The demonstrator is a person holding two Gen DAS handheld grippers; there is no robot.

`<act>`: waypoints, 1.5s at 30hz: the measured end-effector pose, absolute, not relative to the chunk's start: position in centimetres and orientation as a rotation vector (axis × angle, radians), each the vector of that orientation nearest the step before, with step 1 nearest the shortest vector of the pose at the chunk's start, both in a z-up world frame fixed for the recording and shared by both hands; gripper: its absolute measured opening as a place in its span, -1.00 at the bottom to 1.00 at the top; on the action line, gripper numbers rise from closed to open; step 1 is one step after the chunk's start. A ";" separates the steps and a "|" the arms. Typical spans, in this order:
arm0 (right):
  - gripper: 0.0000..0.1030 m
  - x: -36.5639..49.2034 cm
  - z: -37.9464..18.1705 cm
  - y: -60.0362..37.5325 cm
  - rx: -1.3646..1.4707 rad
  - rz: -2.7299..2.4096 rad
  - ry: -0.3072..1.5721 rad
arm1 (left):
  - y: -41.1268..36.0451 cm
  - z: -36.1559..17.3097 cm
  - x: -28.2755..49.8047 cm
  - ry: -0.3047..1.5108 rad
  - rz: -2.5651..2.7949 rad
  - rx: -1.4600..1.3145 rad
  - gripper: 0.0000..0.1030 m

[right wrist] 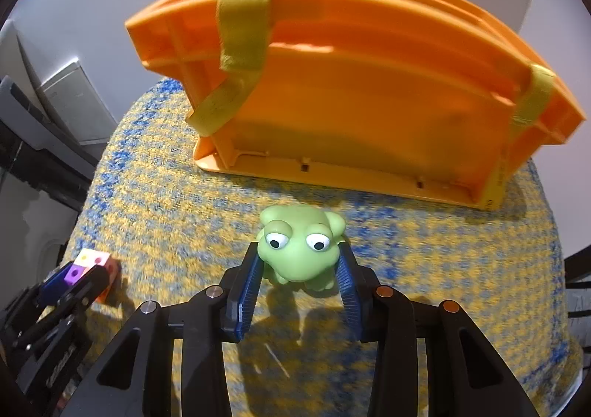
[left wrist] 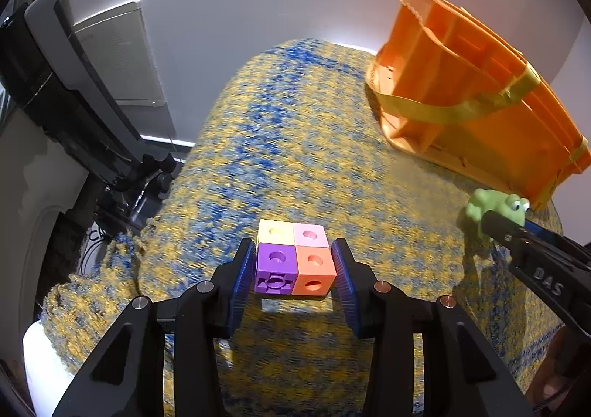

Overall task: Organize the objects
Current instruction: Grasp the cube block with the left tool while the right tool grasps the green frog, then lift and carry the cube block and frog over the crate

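Note:
A cluster of four joined cubes, yellow, pink, purple and orange, sits between the blue pads of my left gripper, which is shut on its purple and orange sides just above the knitted cloth. The right wrist view has a green toy frog pinched at the head by my right gripper, its shadow falling on the cloth below. An orange plastic basket with yellow straps lies tipped on its side right behind the frog. In the left wrist view the frog and right gripper are at the far right.
Everything rests on a rounded surface covered in blue and yellow knitted cloth, which falls away at the left and front. A black machine and a pale flat panel stand left by the white wall.

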State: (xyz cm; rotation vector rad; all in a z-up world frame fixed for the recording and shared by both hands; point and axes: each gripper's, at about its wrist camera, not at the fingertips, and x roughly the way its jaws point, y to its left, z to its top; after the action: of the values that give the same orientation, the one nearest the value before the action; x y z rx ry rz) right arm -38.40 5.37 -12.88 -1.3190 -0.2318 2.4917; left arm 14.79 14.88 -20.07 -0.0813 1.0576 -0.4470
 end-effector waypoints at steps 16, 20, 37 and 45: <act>-0.24 -34.6 -5.5 6.9 -1.173 2.589 -0.260 | 11.2 -15.3 13.0 1.010 -0.546 -0.052 -0.20; -0.24 -33.6 -3.6 7.3 -1.124 2.608 -0.262 | 10.2 -13.5 12.9 0.987 -0.561 -0.040 -0.20; -0.24 -32.5 3.0 8.7 -0.952 2.673 -0.281 | 6.3 -6.3 13.8 0.901 -0.705 0.051 -0.20; -0.23 -33.0 5.4 9.8 -0.904 2.696 -0.266 | 4.7 -3.3 14.8 0.850 -0.728 0.066 -0.20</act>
State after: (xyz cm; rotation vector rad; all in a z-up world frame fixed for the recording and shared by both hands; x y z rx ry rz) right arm -33.03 9.77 5.44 -0.9043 -0.2664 2.6960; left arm 14.80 4.66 -3.29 0.0660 0.8504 -0.7277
